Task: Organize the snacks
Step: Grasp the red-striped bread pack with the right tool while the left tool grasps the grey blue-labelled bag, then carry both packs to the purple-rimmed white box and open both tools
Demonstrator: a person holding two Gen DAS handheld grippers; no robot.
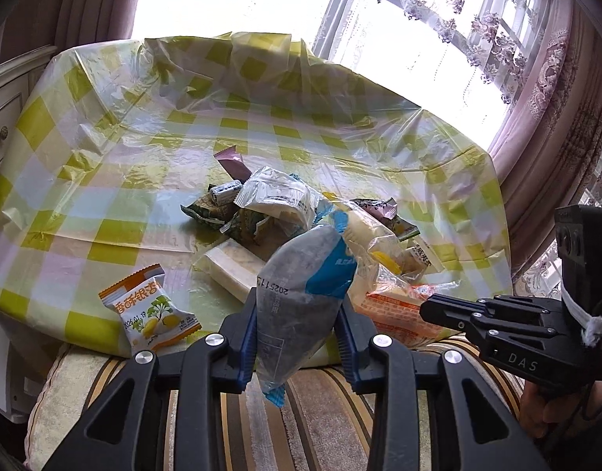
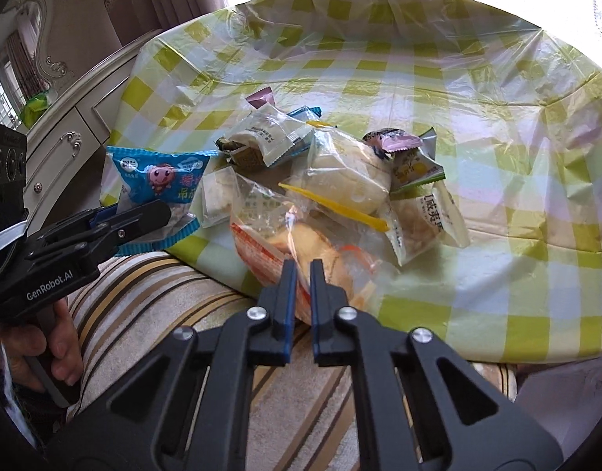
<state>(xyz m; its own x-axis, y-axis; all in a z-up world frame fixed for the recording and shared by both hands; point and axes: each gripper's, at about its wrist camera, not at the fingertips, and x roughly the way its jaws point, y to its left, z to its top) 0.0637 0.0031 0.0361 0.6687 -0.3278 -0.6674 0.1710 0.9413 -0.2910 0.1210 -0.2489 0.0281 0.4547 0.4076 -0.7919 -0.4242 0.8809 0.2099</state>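
Note:
My left gripper is shut on a blue and white snack packet and holds it above the table's near edge; it also shows in the right wrist view. A pile of snack packets lies mid-table, with a clear bread bag and an orange-printed bag. An orange and white packet lies apart at the near left. My right gripper is nearly closed and empty, its fingertips just in front of the orange-printed bag.
The table wears a green checked plastic cloth. A striped cushion sits below the near edge. A white drawer cabinet stands to the left. Curtains and a bright window are behind.

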